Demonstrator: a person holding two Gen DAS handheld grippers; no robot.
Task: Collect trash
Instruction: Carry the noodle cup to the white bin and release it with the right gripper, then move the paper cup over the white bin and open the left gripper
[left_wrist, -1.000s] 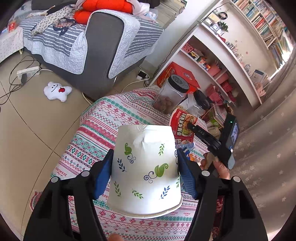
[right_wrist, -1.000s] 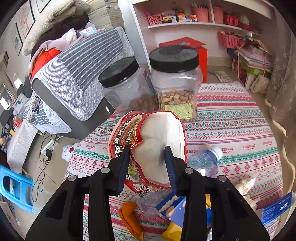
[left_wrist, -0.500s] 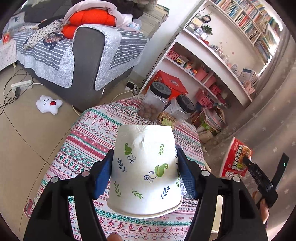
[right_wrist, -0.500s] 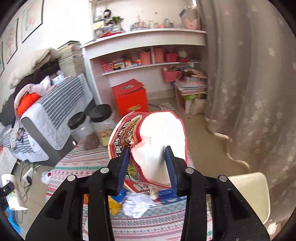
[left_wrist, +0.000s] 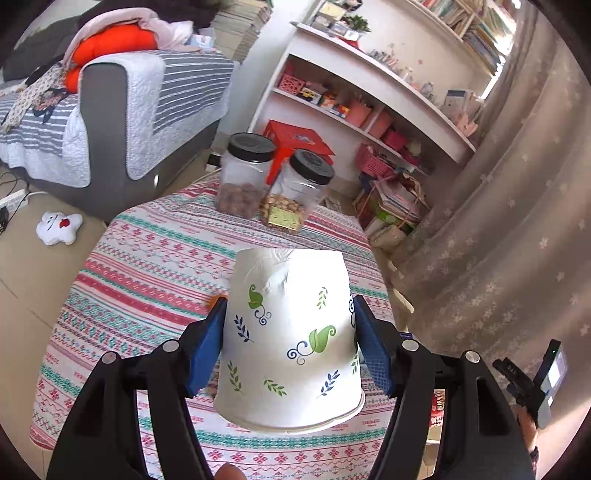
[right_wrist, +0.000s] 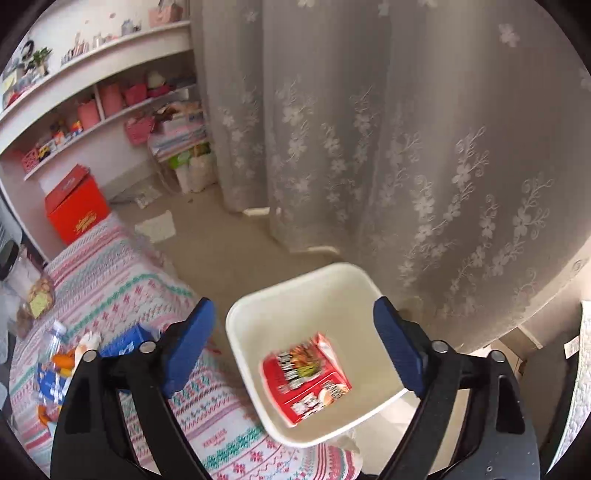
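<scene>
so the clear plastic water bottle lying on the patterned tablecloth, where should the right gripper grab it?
Take the clear plastic water bottle across its body, coming from above with the jaws straddling its width. It lies on its side on the striped tablecloth among other litter, so the cap end offers little purchase. The right gripper is open.

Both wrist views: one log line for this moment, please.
left gripper: shut on upside-down white leaf-print paper cup | right gripper: jaws just opened, nothing between | red noodle packet: inside white plastic bin
</scene>
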